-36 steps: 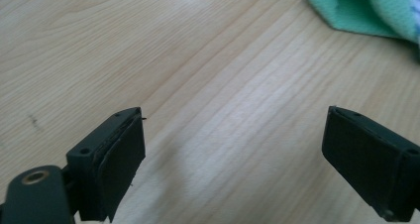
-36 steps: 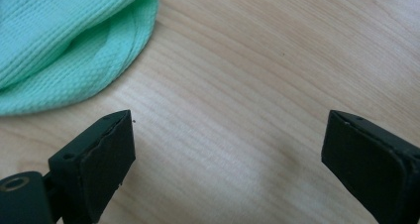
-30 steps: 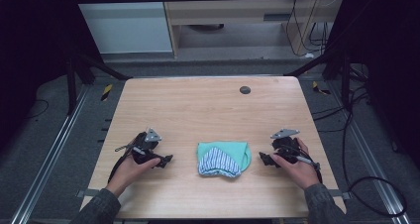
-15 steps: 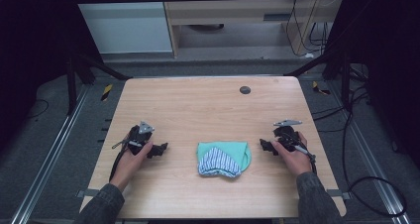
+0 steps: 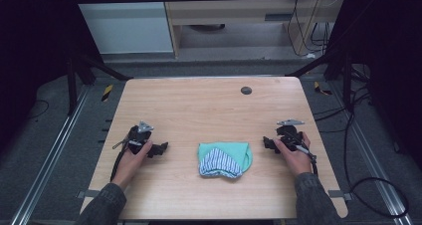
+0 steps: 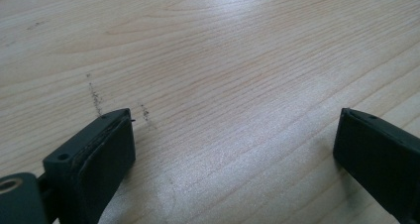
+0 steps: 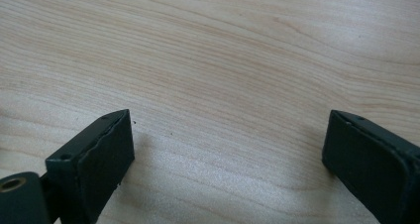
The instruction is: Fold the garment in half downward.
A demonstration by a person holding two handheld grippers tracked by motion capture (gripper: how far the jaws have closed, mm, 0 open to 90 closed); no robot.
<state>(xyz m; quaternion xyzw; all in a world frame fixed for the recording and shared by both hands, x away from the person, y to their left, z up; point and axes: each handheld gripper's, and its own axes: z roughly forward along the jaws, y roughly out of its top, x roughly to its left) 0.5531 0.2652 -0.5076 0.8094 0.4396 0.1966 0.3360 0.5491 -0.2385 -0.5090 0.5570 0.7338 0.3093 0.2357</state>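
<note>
While folded flat, cloth [image 5: 225,159]: teal, striped flap | left gripper [image 5: 160,148] jaws apart | right gripper [image 5: 266,143] jaws apart

We see one obstacle on the worktop [image 5: 209,105]: a folded green and striped cloth [image 5: 224,159] near the front edge. Our left tool [image 5: 160,149] rests left of the cloth and our right tool [image 5: 267,144] right of it, each apart from it with bare wood between. Behind the cloth the wood lies open up to a small dark disc [image 5: 246,90] near the far edge.
</note>
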